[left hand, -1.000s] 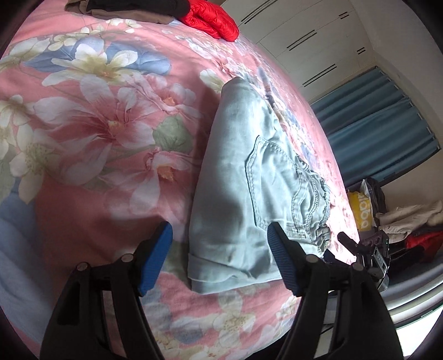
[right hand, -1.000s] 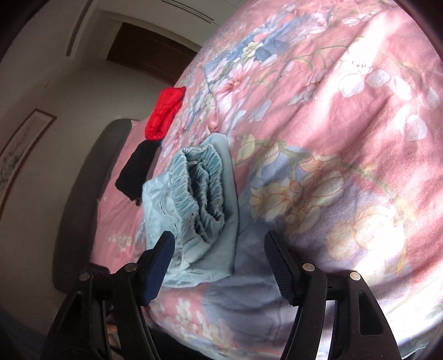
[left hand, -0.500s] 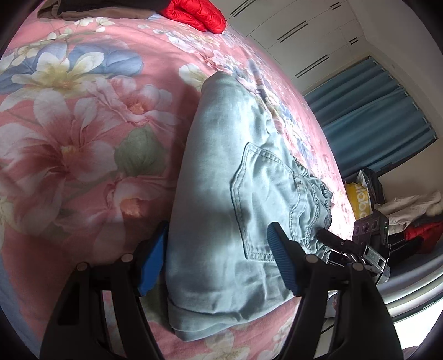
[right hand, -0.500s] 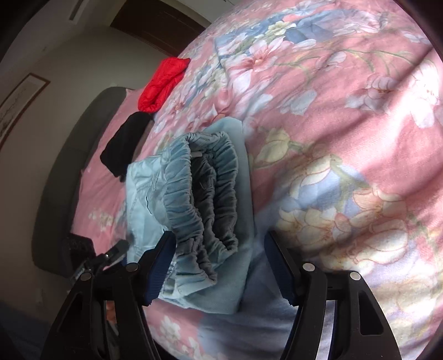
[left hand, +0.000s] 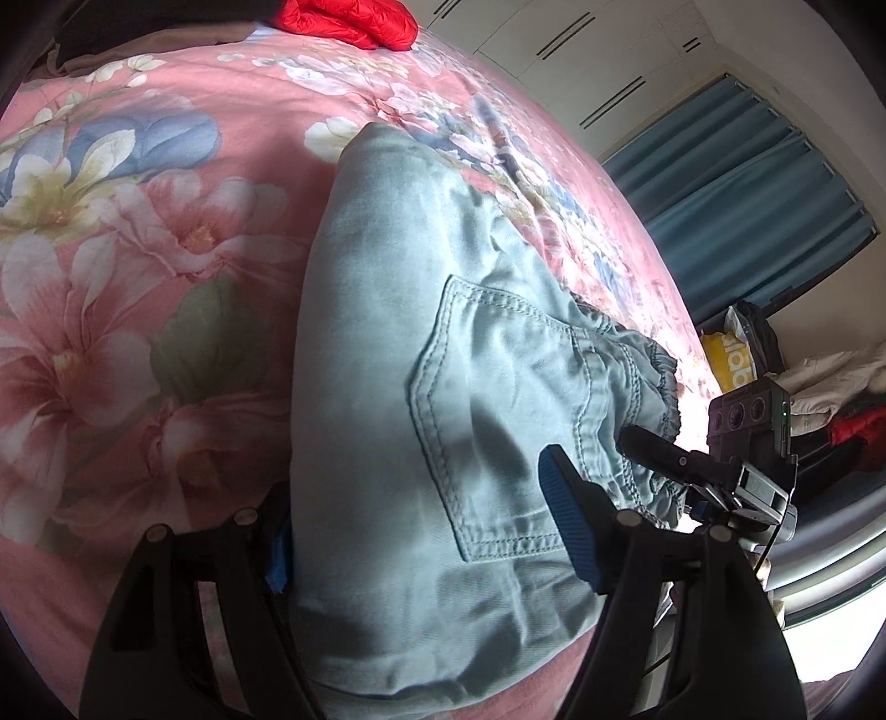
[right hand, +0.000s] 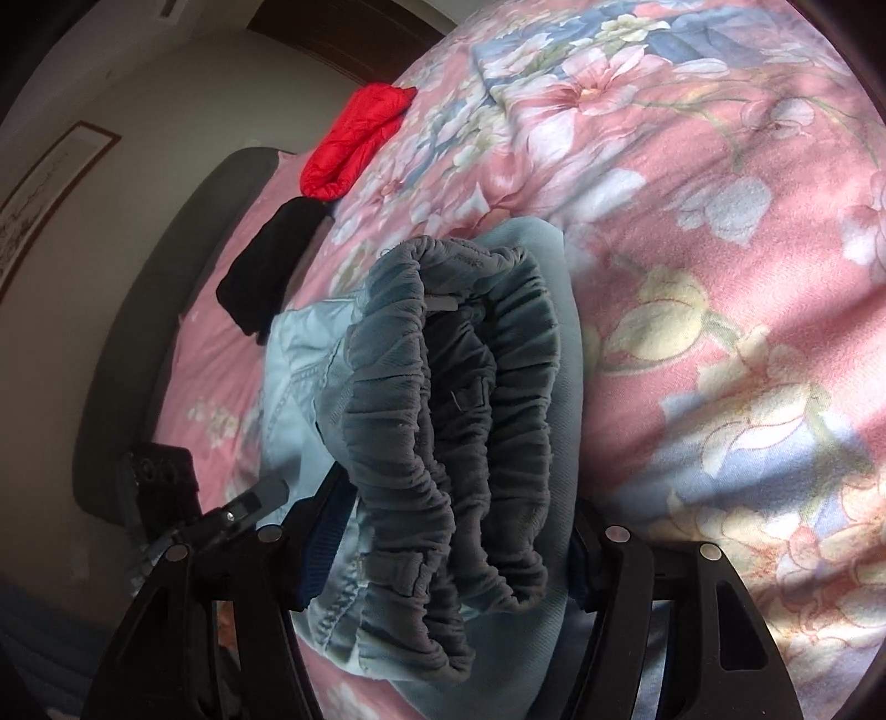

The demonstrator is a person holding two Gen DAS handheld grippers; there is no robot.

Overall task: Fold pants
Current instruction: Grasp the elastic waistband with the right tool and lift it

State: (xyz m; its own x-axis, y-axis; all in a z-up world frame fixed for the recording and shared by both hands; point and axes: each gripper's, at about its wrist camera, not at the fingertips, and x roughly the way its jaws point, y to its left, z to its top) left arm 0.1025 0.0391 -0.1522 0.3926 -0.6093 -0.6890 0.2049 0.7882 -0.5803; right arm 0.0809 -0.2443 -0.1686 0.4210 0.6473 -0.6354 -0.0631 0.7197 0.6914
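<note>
Light blue folded pants (left hand: 421, 387) lie on the pink floral bedspread (left hand: 138, 249). My left gripper (left hand: 426, 548) is open, its fingers straddling the folded edge by the back pocket; the left pad is partly hidden behind cloth. In the right wrist view the gathered elastic waistband (right hand: 443, 432) faces me. My right gripper (right hand: 448, 554) is open, with its jaws on either side of the waistband end of the pants (right hand: 310, 365). The right gripper's body (left hand: 742, 459) shows at the waistband in the left wrist view.
A red padded garment (left hand: 349, 22) and a dark garment (right hand: 266, 266) lie at the far end of the bed. Blue curtains (left hand: 742, 194), white wardrobe doors and a pile of clothes (left hand: 830, 387) stand beyond the bed. The dark headboard (right hand: 155, 288) borders the bed.
Both grippers have moved forward onto the pants from opposite ends. The cloth now sits between each pair of open fingers; the pants have not moved.
</note>
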